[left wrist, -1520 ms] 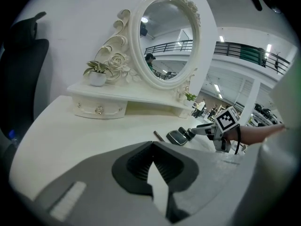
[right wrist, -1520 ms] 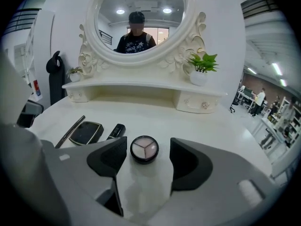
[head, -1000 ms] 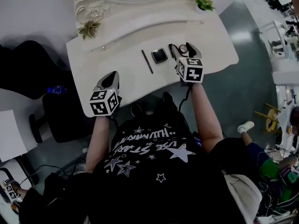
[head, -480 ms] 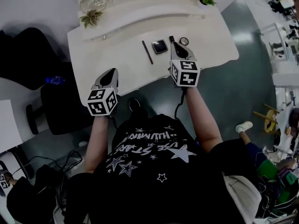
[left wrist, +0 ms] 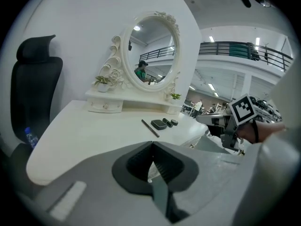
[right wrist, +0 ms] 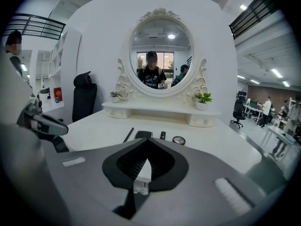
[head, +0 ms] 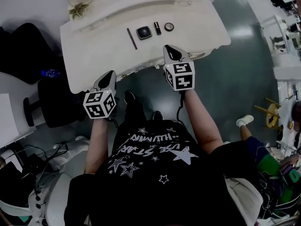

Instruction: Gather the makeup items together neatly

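Four makeup items lie in a row on the white vanity table [head: 94,55]: a thin dark pencil [head: 132,38], a square black compact [head: 144,32], a short black lipstick [head: 158,28] and a small round case [head: 169,26]. The right gripper view shows the same row, pencil [right wrist: 128,134], compact [right wrist: 143,134], lipstick [right wrist: 162,135] and round case [right wrist: 178,140], well ahead of my shut, empty right gripper [right wrist: 146,140]. In the head view my right gripper [head: 170,51] hovers at the table's front edge. My left gripper [head: 109,76], also shut and empty, is at the front-left edge, far from the items [left wrist: 158,124].
An ornate oval mirror [right wrist: 161,55] on a drawer shelf [right wrist: 160,114] stands at the back, with small plants [right wrist: 203,98] at either end. A black chair [left wrist: 33,93] and a blue bottle [head: 49,73] are left of the table. Grey floor lies beyond the right edge.
Both grippers have pulled back from the table toward the person. The right gripper has left the lipstick and round case, its jaws now shut and empty.
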`<state>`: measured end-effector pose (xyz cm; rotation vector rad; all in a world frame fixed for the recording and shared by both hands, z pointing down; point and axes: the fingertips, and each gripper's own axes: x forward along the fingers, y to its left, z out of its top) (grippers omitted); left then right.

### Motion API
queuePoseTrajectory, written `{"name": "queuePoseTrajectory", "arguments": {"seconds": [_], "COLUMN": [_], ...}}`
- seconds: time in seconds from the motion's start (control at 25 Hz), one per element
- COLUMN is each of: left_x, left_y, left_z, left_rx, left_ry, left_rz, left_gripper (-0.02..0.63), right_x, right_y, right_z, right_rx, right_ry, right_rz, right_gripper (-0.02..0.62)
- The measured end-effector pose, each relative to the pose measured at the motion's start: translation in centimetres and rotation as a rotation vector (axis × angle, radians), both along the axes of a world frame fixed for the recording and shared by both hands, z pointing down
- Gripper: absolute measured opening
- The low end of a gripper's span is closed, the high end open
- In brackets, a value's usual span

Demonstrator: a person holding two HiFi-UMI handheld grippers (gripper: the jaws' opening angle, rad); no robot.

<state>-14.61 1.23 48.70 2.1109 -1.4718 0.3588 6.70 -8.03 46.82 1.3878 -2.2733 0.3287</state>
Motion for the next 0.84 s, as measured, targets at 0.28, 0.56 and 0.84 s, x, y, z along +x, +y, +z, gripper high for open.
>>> {"name": "queuePoseTrajectory", "arguments": {"seconds": [0.28,0.56,0.84], "left_x": [3.6,5.2,6.4], "left_y": [4.2,7.0,9.8], "left_z": [-0.4,-1.4,-2.7], "left_rx": [0.003,0.032,0.064], "left_ry": [0.006,-0.008,-0.011], "left_rz": [-0.008,-0.035,-0.066], "left_gripper": [0.003,0.002,0.003], "right_x": [3.4,5.7,6.8], "right_y": [4.2,6.7,9.8], "right_z": [-0.5,-1.6,-2.1], "right_rx": [0.009,0.036,0.039], "right_ry": [0.006,-0.002,-0.004], "right_rz": [-0.015,-0.034,-0.067], "right_gripper": [0.028,0.028,0.028]}}
